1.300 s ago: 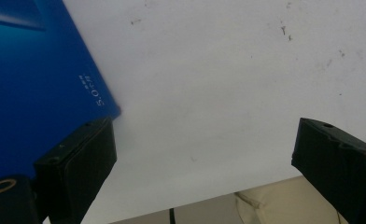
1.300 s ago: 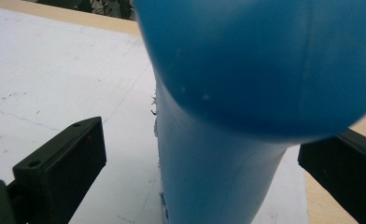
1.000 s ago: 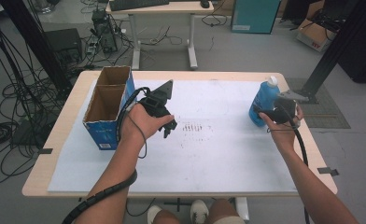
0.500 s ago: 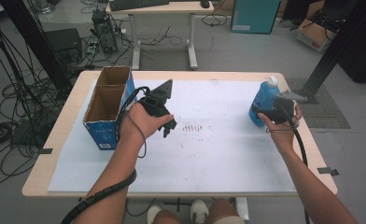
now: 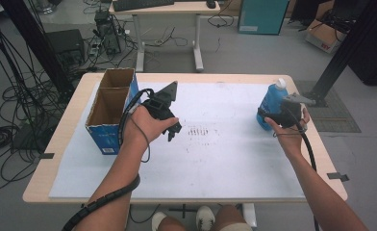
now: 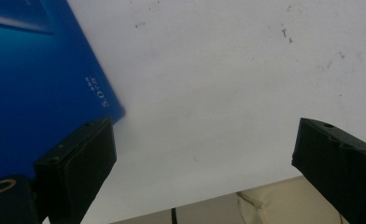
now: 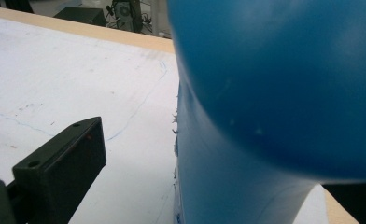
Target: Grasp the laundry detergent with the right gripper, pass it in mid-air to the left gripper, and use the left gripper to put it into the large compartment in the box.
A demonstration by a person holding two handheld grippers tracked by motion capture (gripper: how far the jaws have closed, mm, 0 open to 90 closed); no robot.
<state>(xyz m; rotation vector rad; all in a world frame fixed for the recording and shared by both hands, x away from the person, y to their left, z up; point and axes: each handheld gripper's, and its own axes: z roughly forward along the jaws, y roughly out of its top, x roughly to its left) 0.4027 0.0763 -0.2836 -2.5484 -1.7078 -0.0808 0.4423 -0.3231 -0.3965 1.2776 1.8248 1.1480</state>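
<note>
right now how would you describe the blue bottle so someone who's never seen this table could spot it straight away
Start at the white sheet covering the wooden table and go to its far right edge. There the blue bottle stands upright with the right hand-held gripper at its base. Unlike the open blue cardboard box on the left, it is rounded plastic with a white cap.

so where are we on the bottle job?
Early. Nothing in the cardboard box as far as visible. The right gripper is at the blue bottle, fingers either side, grip unconfirmed. The left gripper hangs open beside the box. Lifting is probably left.
</note>
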